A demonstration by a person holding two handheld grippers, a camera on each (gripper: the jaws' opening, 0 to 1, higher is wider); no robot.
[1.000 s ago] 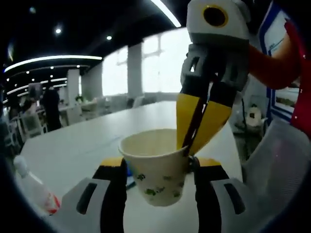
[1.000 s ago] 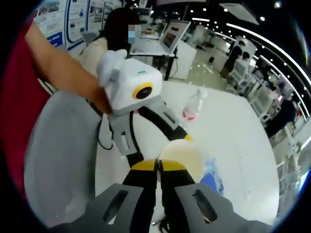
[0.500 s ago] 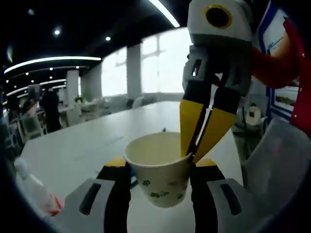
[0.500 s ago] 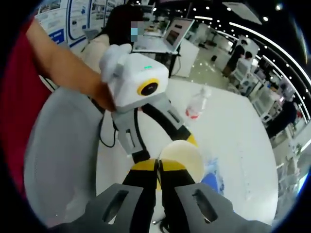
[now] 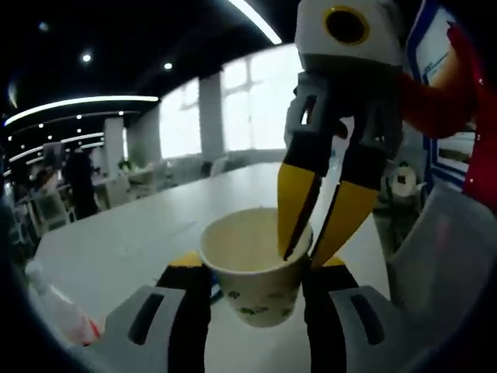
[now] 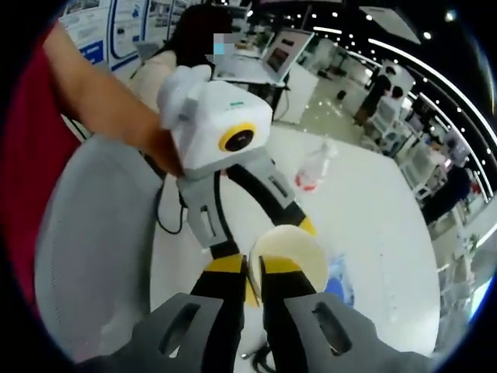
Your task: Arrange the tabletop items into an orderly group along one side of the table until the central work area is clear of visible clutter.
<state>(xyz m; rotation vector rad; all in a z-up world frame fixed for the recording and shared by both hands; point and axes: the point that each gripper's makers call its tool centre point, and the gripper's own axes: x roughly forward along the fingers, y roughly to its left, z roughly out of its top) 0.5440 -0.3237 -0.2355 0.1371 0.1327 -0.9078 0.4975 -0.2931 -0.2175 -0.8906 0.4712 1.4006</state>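
The right hand-held gripper (image 5: 303, 252) has just eased apart. Half a second ago its two yellow jaws were pinched together on the rim of the paper cup (image 5: 256, 268); now there is a visible gap between them, one jaw inside the cup and the other outside the near wall, straddling the rim. In the right gripper view the same jaws (image 6: 252, 268) stand slightly spread with the rim of the cup (image 6: 291, 256) just ahead of them. I read this as the right side letting go, so the cup passes fully to the other hand.

The left hand-held gripper (image 5: 256, 284) has the cup squeezed between its two jaws, one on each side of the cup's wall, and carries it above the tabletop (image 5: 132, 233). In the right gripper view that gripper (image 6: 268, 225) reaches in from the left with its jaws around the cup.

The cup is upright, with a small green print on its side. Its inside looks pale and bare; I can see nothing in it.

Farther out, a plastic bottle (image 5: 58, 311) with a red label lies on the tabletop to the left of the left gripper, well apart from the cup; it also shows beyond the cup in the right gripper view (image 6: 314, 171). Something blue (image 6: 342, 284) lies on the tabletop just beyond the cup. Both are yet to be grouped at a side.
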